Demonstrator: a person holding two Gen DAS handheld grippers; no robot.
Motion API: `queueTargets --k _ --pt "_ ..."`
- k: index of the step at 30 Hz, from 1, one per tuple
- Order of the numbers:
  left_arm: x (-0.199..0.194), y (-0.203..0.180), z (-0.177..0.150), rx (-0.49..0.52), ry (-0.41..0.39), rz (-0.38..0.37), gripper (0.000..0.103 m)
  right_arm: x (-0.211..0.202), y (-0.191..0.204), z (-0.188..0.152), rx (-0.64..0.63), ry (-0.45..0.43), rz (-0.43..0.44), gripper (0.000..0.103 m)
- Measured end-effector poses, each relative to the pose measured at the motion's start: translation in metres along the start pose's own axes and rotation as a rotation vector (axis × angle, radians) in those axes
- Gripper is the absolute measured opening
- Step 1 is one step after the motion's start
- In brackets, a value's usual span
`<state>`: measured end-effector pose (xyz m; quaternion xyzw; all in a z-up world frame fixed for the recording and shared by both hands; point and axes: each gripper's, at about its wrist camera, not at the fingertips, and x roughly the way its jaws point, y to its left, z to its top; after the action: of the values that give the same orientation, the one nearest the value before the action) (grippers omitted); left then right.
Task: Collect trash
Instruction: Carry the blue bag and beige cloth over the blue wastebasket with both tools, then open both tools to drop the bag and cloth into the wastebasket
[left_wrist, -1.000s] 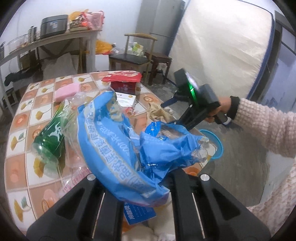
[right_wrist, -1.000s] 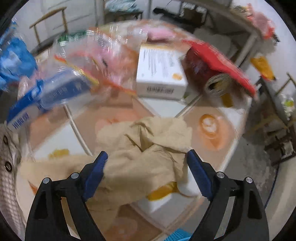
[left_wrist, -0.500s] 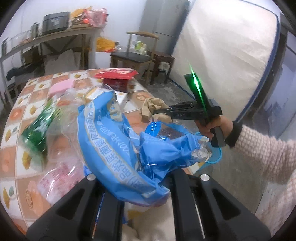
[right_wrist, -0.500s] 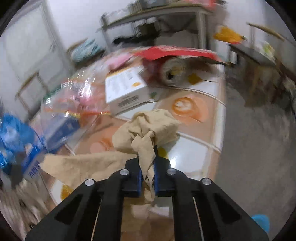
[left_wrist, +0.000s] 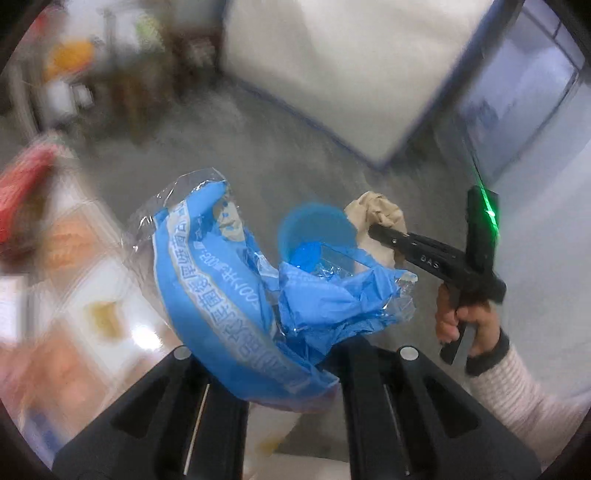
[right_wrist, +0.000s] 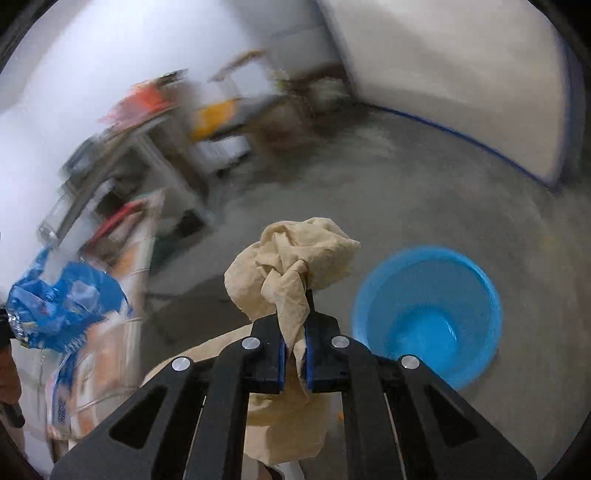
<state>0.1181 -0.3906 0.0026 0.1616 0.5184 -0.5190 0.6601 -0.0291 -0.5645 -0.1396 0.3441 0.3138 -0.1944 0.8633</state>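
Above the grey floor, just near-left of the blue basin (right_wrist: 428, 314), hangs my beige crumpled paper (right_wrist: 291, 266). Right gripper (right_wrist: 293, 354) has its jaws clamped together on a twisted neck of it; the bulk of the wad balloons out past the fingertips, and a loose tail droops below the jaws toward me.

Blue plastic wrapper (left_wrist: 236, 291) is the 2nd piece of trash. Left gripper (left_wrist: 291, 373) is pinched tight on its lower fold, and the rest fans up and left, clear film at the edges. From the left wrist view the wrapper overlaps the basin, so I judge it is roughly over or just short of the rim; I cannot tell which.

Basin looks empty from the right wrist view, sitting on the floor well clear of the tiled table (left_wrist: 92, 295) at left. Background is heavily smeared, so the shelving and clutter at far left are unreadable.

Step in hand, as I read it: carry phase, both pieces lifted off the table and heading for the basin. Drop not yet made.

Next move calls for:
1. Centring each gripper over the basin mouth, not the rim.
2. Spreading the right jaws fully, since the paper is wedged between the pads and may cling.
3. Releasing the wrapper low; light film could drift and land on the floor.

The person's hand (left_wrist: 469, 317) grips the right tool's handle at the right edge of the left view.
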Motion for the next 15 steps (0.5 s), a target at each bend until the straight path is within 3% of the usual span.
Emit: queueTargets --k 3,6,12,15 --pt "0.09 -0.012 0.043 -0.047 0.21 -0.104 0.005 0.01 -0.041 -0.011 0.088 0.028 -0.093 0.008" --pt "0.179 -0.02 0.07 -0.086 0.354 -0.114 0.006 0.03 -0.074 -0.021 0.185 0.06 -0.163 0.008" --pt "0.306 -0.014 0.086 -0.239 0.484 -0.12 0.006 0.075 -0.116 -0.022 0.286 0.1 -0.26 0.008" --pt "0.341 -0.013 0.088 -0.248 0.485 -0.091 0.019 0.102 -0.132 -0.016 0.286 0.125 -0.311 0.008"
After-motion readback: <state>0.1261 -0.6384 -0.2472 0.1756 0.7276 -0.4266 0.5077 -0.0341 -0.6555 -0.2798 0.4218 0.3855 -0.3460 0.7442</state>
